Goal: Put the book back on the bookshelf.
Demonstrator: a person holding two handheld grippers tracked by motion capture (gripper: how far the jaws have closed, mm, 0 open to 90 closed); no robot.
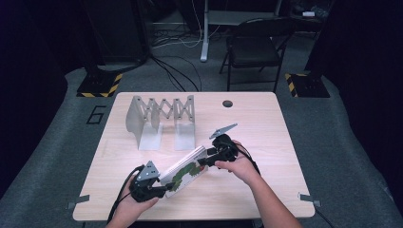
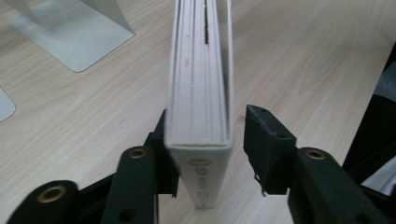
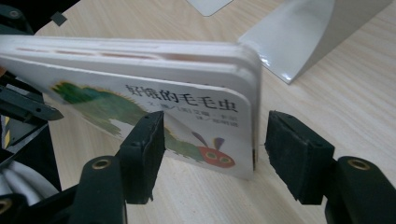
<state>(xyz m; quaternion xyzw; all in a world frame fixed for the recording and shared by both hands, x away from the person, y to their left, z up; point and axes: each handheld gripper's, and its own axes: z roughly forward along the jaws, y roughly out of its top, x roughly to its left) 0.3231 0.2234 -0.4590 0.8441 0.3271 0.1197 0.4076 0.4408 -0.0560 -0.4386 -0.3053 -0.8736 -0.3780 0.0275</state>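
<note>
One book [image 1: 184,171], two grippers, left gripper [image 1: 161,189] and right gripper [image 1: 205,161] jaws apart around it

On the desk [image 1: 266,137], a white board book [image 1: 183,172] with a green caterpillar cover lies tilted near the front edge, between two grippers. The left gripper [image 1: 159,188] meets its near-left end; the right gripper [image 1: 209,159] meets its far-right end. A hand [image 1: 240,166] holds the right one. A grey accordion book rack [image 1: 161,121] stands toward the back-left. A folding chair [image 1: 254,45] sits beyond the desk.
</note>
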